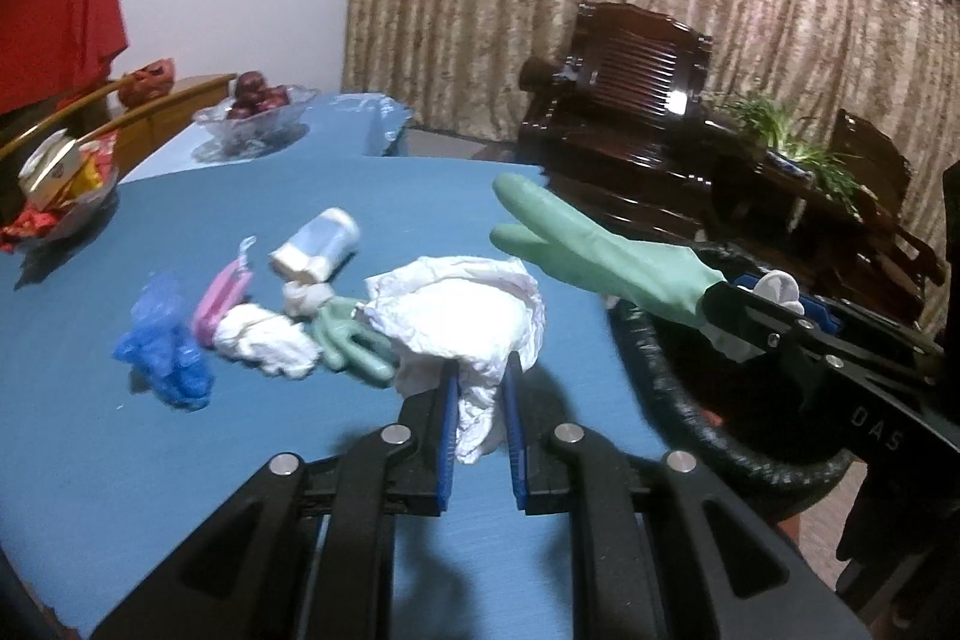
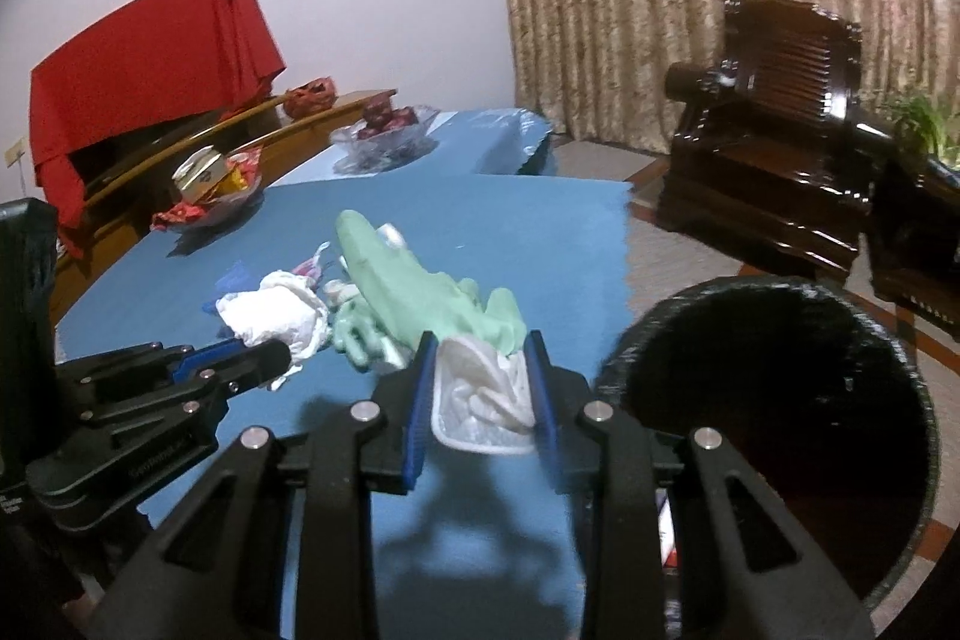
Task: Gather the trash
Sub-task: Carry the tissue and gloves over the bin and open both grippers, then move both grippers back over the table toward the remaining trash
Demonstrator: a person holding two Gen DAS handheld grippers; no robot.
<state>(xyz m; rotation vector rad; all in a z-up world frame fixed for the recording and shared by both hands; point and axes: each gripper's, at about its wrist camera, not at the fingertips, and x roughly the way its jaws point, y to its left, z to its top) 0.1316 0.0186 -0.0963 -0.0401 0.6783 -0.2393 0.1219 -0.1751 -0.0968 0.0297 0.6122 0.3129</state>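
Observation:
In the left wrist view my left gripper [image 1: 480, 364] is shut on a crumpled white tissue [image 1: 456, 316], held above the blue table [image 1: 90, 460]. To its right, my right gripper [image 1: 714, 292] is shut on a pale green rubber glove [image 1: 576, 250] together with a white wad [image 1: 777, 289]. In the right wrist view the right gripper [image 2: 480, 340] pinches the glove [image 2: 408, 292] and the white wad [image 2: 480, 388]. The left gripper [image 2: 282, 352] with the tissue [image 2: 276, 310] is at left. On the table lie a second green glove [image 1: 354, 346], a white tissue [image 1: 264, 340], a pink wrapper [image 1: 219, 298], a blue plastic piece [image 1: 162, 346] and a small bottle [image 1: 315, 244].
A black round bin [image 2: 900, 358] stands open off the table's right edge, below the right gripper [image 1: 690, 418]. Glass bowls with fruit [image 1: 258, 106] and snacks [image 1: 54, 196] sit at the far left. Dark wooden chairs [image 2: 774, 148] and curtains stand behind.

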